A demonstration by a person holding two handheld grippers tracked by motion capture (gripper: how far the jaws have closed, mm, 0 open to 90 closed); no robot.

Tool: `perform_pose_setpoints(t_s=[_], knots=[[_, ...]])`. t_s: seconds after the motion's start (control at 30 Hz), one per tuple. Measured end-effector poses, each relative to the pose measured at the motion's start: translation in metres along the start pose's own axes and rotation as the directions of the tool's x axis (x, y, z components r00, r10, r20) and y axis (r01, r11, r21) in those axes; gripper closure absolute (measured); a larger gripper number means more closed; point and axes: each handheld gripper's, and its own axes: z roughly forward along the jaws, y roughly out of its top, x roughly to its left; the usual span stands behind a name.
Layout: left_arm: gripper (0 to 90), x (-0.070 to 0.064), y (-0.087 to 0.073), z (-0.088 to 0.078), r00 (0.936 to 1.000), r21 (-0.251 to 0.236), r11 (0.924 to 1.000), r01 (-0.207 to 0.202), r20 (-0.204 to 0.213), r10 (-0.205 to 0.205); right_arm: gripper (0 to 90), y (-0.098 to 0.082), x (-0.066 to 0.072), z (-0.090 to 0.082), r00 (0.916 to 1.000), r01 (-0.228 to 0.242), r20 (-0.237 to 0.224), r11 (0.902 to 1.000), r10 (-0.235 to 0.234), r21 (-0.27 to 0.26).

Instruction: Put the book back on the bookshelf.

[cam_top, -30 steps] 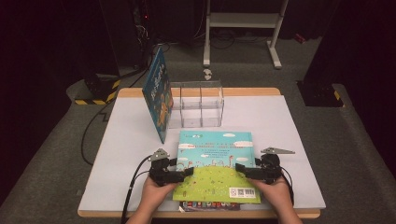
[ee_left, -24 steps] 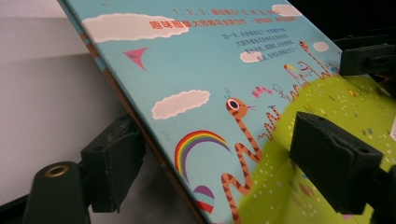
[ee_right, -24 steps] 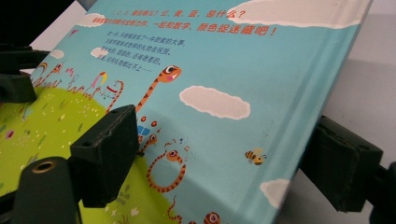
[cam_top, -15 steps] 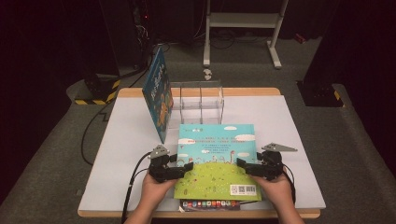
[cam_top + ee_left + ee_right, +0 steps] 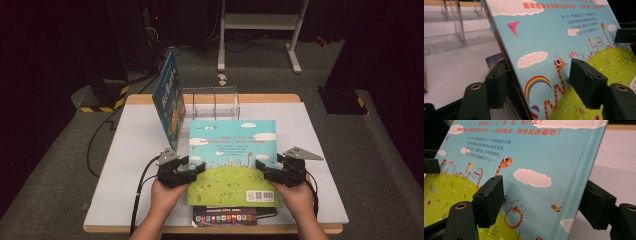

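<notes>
Over the near half of the white table (image 5: 125, 165), a picture book (image 5: 232, 160) with a blue sky and green hill on its cover is held by both side edges, its far edge tipped up and its near edge low above a darker book (image 5: 225, 217) lying flat beneath it. The left edge is straddled by the left gripper (image 5: 196, 169) and the right edge by the right gripper (image 5: 264, 172), so that the weight is shared and the broad cover is kept from swinging. In the left gripper view the book's edge (image 5: 509, 67) runs between the two black jaws: one jaw sits under the board, the other stands just off the printed face, with a gap to be seen. In the right gripper view the same is shown, one jaw over the cover (image 5: 531, 177), the other behind the outer edge. Both pairs of jaws have just been closing with the book between them, but a firm pinch cannot be confirmed on either side. The tilt is judged to serve standing the book upright in the clear acrylic rack (image 5: 212, 102) at the far side, beside which another book (image 5: 169, 97) is already leaned on edge. A tighter hold is probably needed before more lifting.
</notes>
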Motion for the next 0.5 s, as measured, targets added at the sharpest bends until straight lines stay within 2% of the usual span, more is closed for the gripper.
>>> perform_pose_setpoints(t_s=[0.17, 0.27, 0.4, 0.5], knots=[[39.7, -0.005, 0.007, -0.004, 0.9998, -0.049, 0.9986, -0.02, 0.007, 0.02, 28.9, 0.006, 0.004, -0.007, 0.9997, 0.02, 0.018, 0.9987, -0.019, -0.048], [41.7, -0.01, 0.012, -0.006, 0.9992, -0.09, 0.9952, -0.038, 0.006, 0.038, 30.5, 0.009, 0.007, -0.01, 0.9993, 0.026, 0.027, 0.9967, -0.024, -0.077], [44.7, -0.013, 0.017, -0.01, 0.9978, -0.13, 0.9894, -0.064, 0.008, 0.065, 33.0, 0.014, 0.01, -0.015, 0.9984, 0.043, 0.042, 0.9927, -0.039, -0.112], [46.8, -0.016, 0.02, -0.013, 0.9964, -0.17, 0.982, -0.082, 0.01, 0.084, 34.6, 0.019, 0.013, -0.018, 0.9974, 0.056, 0.053, 0.989, -0.049, -0.137]])
